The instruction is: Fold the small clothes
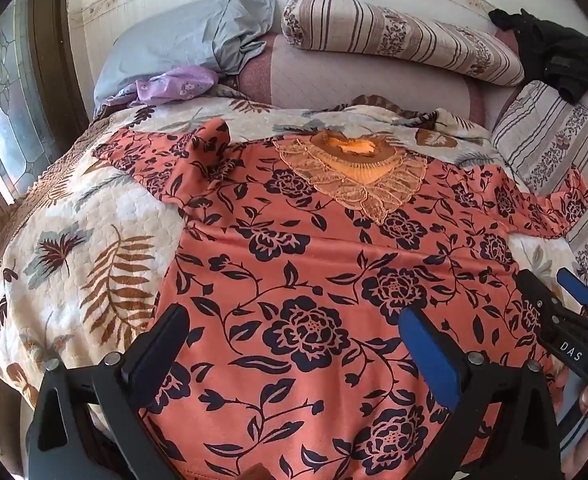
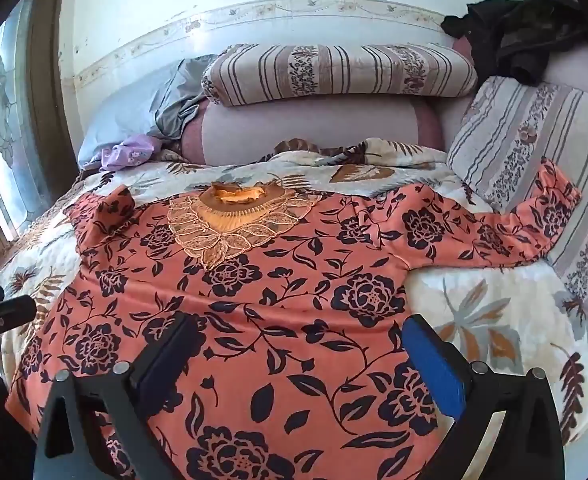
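the orange floral top [image 1: 313,280] lay spread face up on the bed's leaf-print quilt [image 1: 94,248], neck end toward the pillows, probably laid flat so both sides could be folded in. both tools hovered over its lower half with jaws wide apart and nothing between them, left tool [image 1: 294,344] nearer the left edge, right tool [image 2: 297,356] nearer the right. it looked thin and soft, dark flowers on orange, lace neckline [image 1: 357,176], right sleeve [image 2: 525,220] draped onto a striped cushion [image 2: 533,152], left sleeve [image 1: 198,148] bunched up.
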Demonstrator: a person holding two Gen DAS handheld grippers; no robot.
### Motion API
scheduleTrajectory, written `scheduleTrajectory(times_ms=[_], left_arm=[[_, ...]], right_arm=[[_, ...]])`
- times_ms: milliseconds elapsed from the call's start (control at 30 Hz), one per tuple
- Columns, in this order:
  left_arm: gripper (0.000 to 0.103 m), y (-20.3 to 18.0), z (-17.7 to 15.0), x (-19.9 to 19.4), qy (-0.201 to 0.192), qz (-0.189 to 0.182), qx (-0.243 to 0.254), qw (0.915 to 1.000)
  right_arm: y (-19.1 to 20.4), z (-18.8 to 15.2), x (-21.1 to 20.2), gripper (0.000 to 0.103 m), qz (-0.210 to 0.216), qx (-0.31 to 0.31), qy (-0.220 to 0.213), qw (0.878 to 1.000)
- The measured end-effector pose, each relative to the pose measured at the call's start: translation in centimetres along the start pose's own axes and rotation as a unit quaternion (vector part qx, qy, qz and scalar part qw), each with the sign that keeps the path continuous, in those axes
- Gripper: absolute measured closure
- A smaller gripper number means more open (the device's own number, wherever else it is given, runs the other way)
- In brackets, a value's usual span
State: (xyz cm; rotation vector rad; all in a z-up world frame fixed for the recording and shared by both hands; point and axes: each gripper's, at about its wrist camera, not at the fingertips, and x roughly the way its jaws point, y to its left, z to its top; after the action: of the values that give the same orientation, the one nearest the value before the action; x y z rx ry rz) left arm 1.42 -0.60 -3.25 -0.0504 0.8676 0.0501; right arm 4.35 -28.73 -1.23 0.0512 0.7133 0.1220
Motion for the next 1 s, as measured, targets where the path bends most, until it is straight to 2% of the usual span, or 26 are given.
scheduleTrajectory(times_ms=[133, 300, 1000], left_arm=[[0.000, -0.4, -0.5, 0.7, -0.001, 0.012, 0.001, 0.9999], [0.000, -0.5, -0.8, 1.6, 0.009, 0.021, -0.004, 0.9997], [0.000, -0.4, -1.2, 1.4, 0.011, 0.039, -0.002, 0.9992]], right_arm=[[0.2, 0.3, -0.4, 0.000, 0.014, 0.001, -0.018, 1.000], [-0.1, -0.4, 1.2, 0.000, 0.022, 0.007, 0.023, 0.999], [-0.7, -0.8, 1.2, 0.000, 0.024, 0.020, 0.027, 0.999]])
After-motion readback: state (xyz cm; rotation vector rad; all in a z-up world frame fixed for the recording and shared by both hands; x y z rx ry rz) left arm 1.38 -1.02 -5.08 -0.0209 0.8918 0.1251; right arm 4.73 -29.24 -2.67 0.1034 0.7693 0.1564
